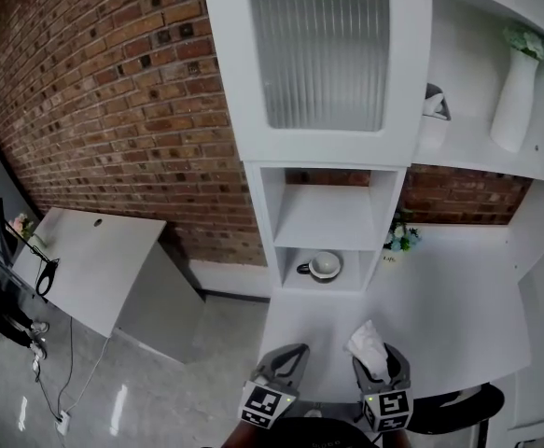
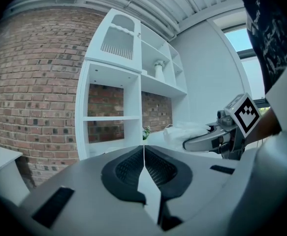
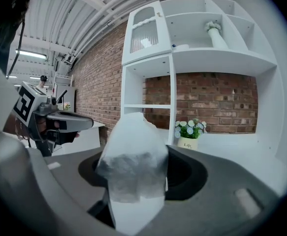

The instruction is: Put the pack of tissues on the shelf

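Halfway at best: pickup done, placing not. At the bottom of the head view, the right gripper [image 1: 381, 355] has the pack of tissues [image 1: 369, 347] pinched between its jaws, sticking up out of them. In the right gripper view the pack fills the centre of the frame: soft, crinkly translucent plastic wrap, a bit hazy, rounded and floppy at the top, with the white tissue showing through. It looks squishy, so I'd guess it can deform or slide if the grip loosens.

The left gripper [image 1: 285, 355] sits just beside it on the left, jaws pressed together with nothing in them. You can see the ribbed black pads meeting in a thin line in its own view.

Past the grippers there's a smooth white counter [image 1: 458, 297], matte and flat. Then the shelf unit [image 1: 332, 215] in the middle of the frame - white painted boards, square open cubbies. The lower cubby holds a mug [image 1: 325, 266]; the one above is free, so that's my pick for the drop. A small flower pot [image 1: 400, 239] stands to the right of the cubbies, a ribbed glass door [image 1: 318, 49] is up top, and a tall white vase [image 1: 516, 96] sits at the upper right.

Behind it all is a rough red brick wall [image 1: 113, 110].

What's left: carry the pack across to a shelf board, set it down, let go.
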